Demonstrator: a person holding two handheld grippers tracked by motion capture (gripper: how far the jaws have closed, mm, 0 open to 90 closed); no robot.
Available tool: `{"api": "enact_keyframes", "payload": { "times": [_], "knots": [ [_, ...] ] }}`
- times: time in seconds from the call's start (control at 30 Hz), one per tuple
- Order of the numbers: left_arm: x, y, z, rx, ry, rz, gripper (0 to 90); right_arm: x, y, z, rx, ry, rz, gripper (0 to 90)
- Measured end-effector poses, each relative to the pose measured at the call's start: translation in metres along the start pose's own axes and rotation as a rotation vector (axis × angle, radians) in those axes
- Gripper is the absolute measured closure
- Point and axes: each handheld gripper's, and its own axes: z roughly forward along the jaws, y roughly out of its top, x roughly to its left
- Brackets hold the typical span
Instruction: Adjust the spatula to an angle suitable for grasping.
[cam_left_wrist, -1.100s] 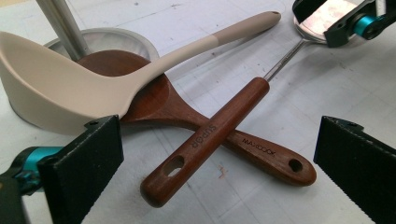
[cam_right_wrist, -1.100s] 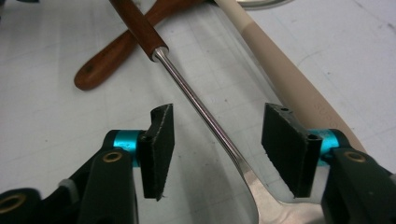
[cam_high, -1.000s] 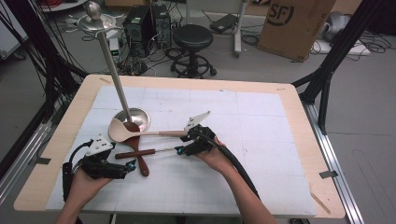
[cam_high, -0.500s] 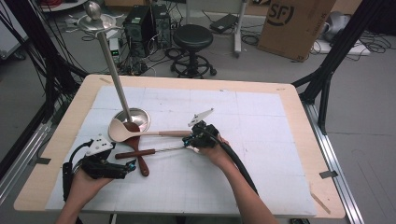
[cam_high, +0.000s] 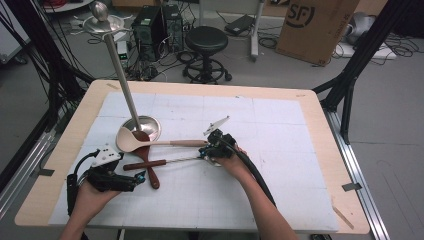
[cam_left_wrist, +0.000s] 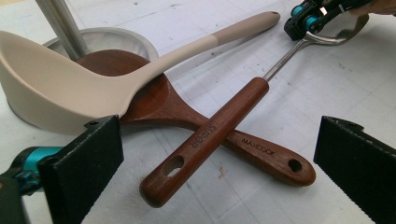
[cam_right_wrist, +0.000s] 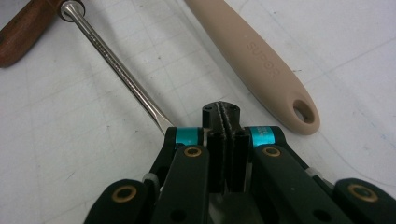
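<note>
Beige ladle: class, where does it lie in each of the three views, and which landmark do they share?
High view: beige ladle centre-left.
Left gripper view: upper left, bowl foremost.
Right gripper view: handle end, upper right.
Shared landmark: steel shaft beside it.

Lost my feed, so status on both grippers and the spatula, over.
Right gripper shut on steel spatula, blade end. Left gripper open, astride crossed handles. Spatula lies over wooden spoon; beige ladle alongside.
</note>
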Motion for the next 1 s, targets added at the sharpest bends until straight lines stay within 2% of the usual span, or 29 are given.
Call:
{"api": "enact_keyframes", "payload": {
  "times": [0.27, 0.53, 0.93, 1.0],
  "knots": [
    [0.0001, 0.0001, -0.0002, 0.001, -0.002, 0.002, 2.0, -0.0004, -0.0019, -0.0034, 0.014, -0.001, 0.012, 89.4],
    [-0.0002, 0.0002, -0.0001, 0.002, -0.002, 0.005, 2.0, 0.0018, -0.0023, -0.0034, 0.017, 0.001, -0.006, 89.4],
    [-0.0007, 0.0001, 0.0003, 0.001, -0.005, 0.003, 2.0, -0.0004, -0.0022, -0.0042, 0.011, -0.030, -0.001, 89.5],
    [-0.0003, 0.0002, 0.0002, 0.004, -0.005, 0.006, 2.0, -0.0003, -0.0019, -0.0039, 0.011, -0.042, -0.016, 89.6]
  ]
}}
